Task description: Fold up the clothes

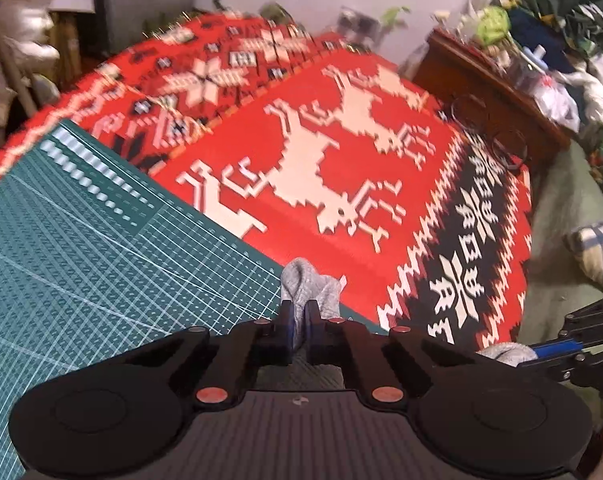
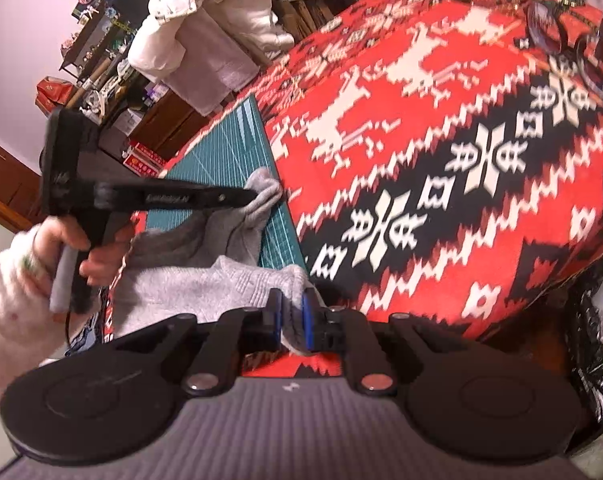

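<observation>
A grey knitted garment (image 2: 205, 280) hangs stretched between my two grippers at the near edge of the table. My left gripper (image 1: 300, 312) is shut on one end of it, a grey bunch (image 1: 311, 290) sticking up between the fingers. In the right wrist view that left gripper (image 2: 253, 196) shows from the side, held by a hand (image 2: 97, 256) in a white sleeve. My right gripper (image 2: 292, 316) is shut on the other end of the grey cloth, and it shows at the left wrist view's right edge as a gripper (image 1: 541, 350) with blue pads.
A red, black and white patterned cloth (image 1: 341, 152) covers the table. A green cutting mat (image 1: 81, 248) lies on its left part. A cluttered wooden cabinet (image 1: 493, 80) stands behind, glasses (image 2: 561, 36) lie at the far table edge, and a white jacket (image 2: 209, 20) hangs beyond.
</observation>
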Action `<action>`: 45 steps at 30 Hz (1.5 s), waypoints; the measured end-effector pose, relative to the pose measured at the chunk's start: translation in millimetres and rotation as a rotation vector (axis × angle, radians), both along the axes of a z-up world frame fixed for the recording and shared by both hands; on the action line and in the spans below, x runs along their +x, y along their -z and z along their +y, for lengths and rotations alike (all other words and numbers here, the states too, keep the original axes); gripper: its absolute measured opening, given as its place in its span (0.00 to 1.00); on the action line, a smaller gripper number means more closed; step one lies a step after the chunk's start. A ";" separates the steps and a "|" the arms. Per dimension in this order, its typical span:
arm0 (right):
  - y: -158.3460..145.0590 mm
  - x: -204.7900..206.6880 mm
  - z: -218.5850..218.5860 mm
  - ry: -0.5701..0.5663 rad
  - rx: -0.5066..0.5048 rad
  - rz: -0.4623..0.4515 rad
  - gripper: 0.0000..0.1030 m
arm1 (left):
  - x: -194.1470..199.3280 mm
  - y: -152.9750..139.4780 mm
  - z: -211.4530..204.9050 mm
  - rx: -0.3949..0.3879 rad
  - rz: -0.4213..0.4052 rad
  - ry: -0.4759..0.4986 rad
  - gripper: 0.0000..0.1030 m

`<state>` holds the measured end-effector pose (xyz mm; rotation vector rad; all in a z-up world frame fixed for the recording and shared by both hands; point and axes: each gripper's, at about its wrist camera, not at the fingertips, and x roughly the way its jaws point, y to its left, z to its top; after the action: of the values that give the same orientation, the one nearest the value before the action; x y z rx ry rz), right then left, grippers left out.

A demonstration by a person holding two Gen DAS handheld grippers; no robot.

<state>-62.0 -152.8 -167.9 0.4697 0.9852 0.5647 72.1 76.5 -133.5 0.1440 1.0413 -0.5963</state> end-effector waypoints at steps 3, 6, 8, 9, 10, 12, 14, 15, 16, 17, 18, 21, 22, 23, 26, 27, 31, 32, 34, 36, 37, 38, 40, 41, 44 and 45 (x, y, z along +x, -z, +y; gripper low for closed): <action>-14.1 2.4 -2.1 0.016 -0.017 -0.052 0.10 | -15.8 -24.4 12.5 -0.024 -0.107 -0.103 0.05; -34.2 7.4 -3.1 0.029 -0.051 -0.131 0.09 | -32.1 -56.4 32.4 -0.046 -0.231 -0.238 0.05; -52.7 10.3 -1.5 0.037 -0.086 -0.206 0.09 | -45.6 -81.6 50.3 -0.075 -0.313 -0.335 0.05; -64.1 11.4 0.0 0.027 -0.104 -0.256 0.09 | -52.2 -93.2 58.6 -0.092 -0.351 -0.375 0.05; -77.5 12.1 2.2 0.028 -0.123 -0.307 0.09 | -58.7 -104.9 66.8 -0.108 -0.389 -0.414 0.05; -105.1 15.0 4.0 0.026 -0.127 -0.391 0.09 | -72.8 -128.7 83.7 -0.148 -0.454 -0.487 0.05; -135.2 17.5 6.9 0.027 -0.131 -0.474 0.09 | -90.2 -152.5 97.8 -0.193 -0.524 -0.542 0.05; -150.8 18.0 9.5 0.026 -0.129 -0.518 0.09 | -99.4 -163.9 102.3 -0.210 -0.558 -0.564 0.05; -166.8 16.7 11.9 0.025 -0.126 -0.560 0.09 | -109.0 -175.2 106.5 -0.227 -0.593 -0.585 0.05; -183.5 14.1 15.1 0.023 -0.125 -0.606 0.09 | -118.4 -186.1 109.0 -0.241 -0.626 -0.603 0.05; -200.1 11.6 18.2 0.021 -0.124 -0.653 0.09 | -128.1 -197.3 111.4 -0.253 -0.662 -0.618 0.05; -249.6 -2.5 25.7 0.006 -0.104 -0.778 0.09 | -155.6 -228.5 117.4 -0.297 -0.751 -0.663 0.05; -266.0 -8.9 27.1 0.000 -0.093 -0.815 0.09 | -164.7 -238.1 119.6 -0.311 -0.779 -0.674 0.05; -282.5 -15.3 28.4 -0.005 -0.082 -0.852 0.09 | -173.6 -247.1 121.7 -0.324 -0.806 -0.684 0.05; -321.5 -34.7 29.8 -0.018 -0.061 -0.943 0.09 | -202.1 -272.9 129.7 -0.366 -0.885 -0.709 0.05; -332.3 -41.1 30.3 -0.025 -0.052 -0.966 0.09 | -211.5 -279.9 132.3 -0.377 -0.910 -0.716 0.05; -362.0 -64.8 30.8 -0.049 -0.040 -1.031 0.09 | -240.8 -300.1 134.5 -0.407 -0.971 -0.728 0.05; -366.4 -70.4 30.8 -0.053 -0.037 -1.038 0.09 | -247.7 -304.5 133.8 -0.410 -0.983 -0.727 0.05; -372.8 -81.7 29.1 -0.064 -0.024 -1.047 0.09 | -260.9 -310.7 132.1 -0.409 -1.005 -0.724 0.05; -378.7 -93.2 27.2 -0.071 -0.011 -1.058 0.09 | -273.1 -315.1 130.5 -0.404 -1.023 -0.722 0.05; -381.6 -102.1 24.2 -0.076 -0.005 -1.063 0.09 | -278.0 -316.7 130.6 -0.399 -1.026 -0.721 0.05; -384.3 -107.2 23.0 -0.080 0.002 -1.067 0.09 | -282.8 -318.7 130.9 -0.394 -1.027 -0.719 0.05; -389.5 -117.5 20.7 -0.088 0.008 -1.076 0.09 | -286.1 -319.5 133.0 -0.387 -1.017 -0.723 0.05; -389.6 -119.7 21.3 -0.093 0.008 -1.077 0.09 | -287.2 -319.6 134.3 -0.383 -1.010 -0.726 0.05; -385.5 -116.2 27.8 -0.117 -0.005 -1.050 0.09 | -281.5 -312.8 140.6 -0.361 -0.983 -0.747 0.05; -380.1 -110.3 32.6 -0.128 -0.010 -1.026 0.09 | -277.3 -307.5 142.8 -0.353 -0.969 -0.755 0.05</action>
<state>-172.3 -120.1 212.2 0.0604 0.0321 0.7928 -205.2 219.3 173.9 -0.2548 -0.0030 0.0298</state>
